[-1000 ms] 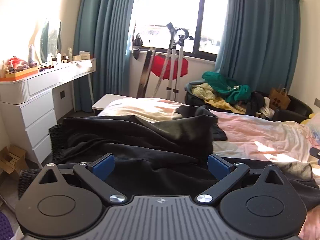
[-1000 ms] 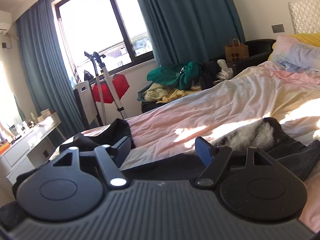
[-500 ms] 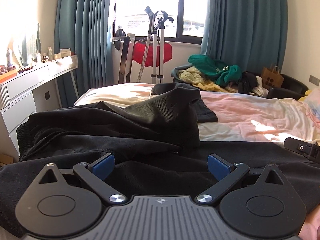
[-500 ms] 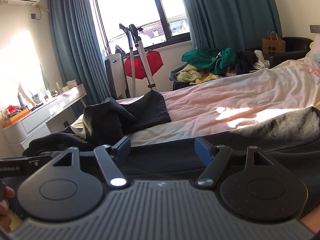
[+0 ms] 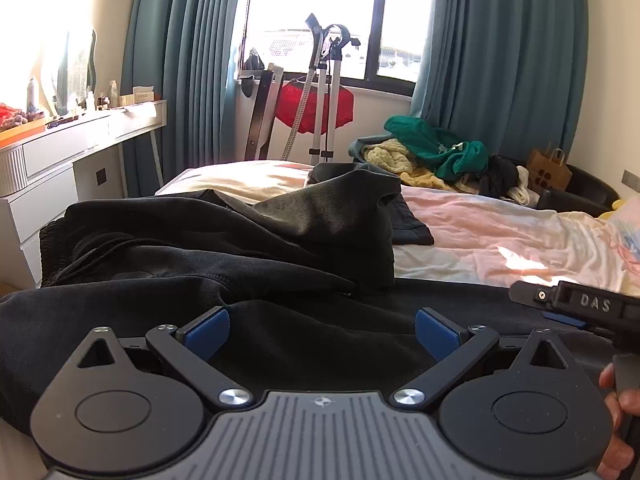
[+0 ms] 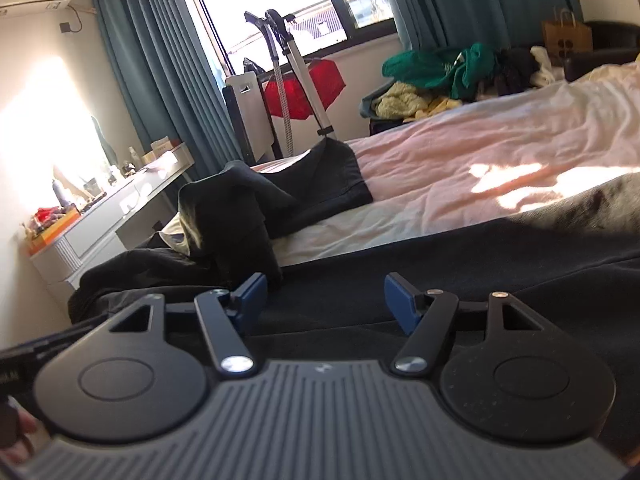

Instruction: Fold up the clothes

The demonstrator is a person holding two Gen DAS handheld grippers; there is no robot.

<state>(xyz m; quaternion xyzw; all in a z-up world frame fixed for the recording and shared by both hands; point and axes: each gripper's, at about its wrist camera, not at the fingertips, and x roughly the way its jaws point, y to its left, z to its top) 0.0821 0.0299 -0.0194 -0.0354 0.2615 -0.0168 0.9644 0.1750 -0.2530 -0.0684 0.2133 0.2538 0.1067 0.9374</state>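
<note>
Both the left gripper (image 5: 322, 330) and the right gripper (image 6: 322, 300) are open wide and hold nothing, low over the black clothes (image 5: 280, 264) spread across the bed (image 5: 500, 236) in the middle of the frame, likely ready to grab an edge to fold.

both cameras sat low and close over the black garment (image 5: 280, 344) on the bed (image 5: 500, 232), each looking forward along its own jaws toward the window (image 5: 312, 20). the left wrist view faced the window almost squarely and caught the right gripper's body at its right edge. the right wrist view was tilted, looking more leftward across the bed (image 6: 480, 160), with the white table (image 6: 120, 216) along its left side. both views shared the window (image 6: 280, 4), the teal curtains (image 5: 500, 60), the red item (image 6: 304, 88) and the clothes pile (image 5: 432, 152).
</note>
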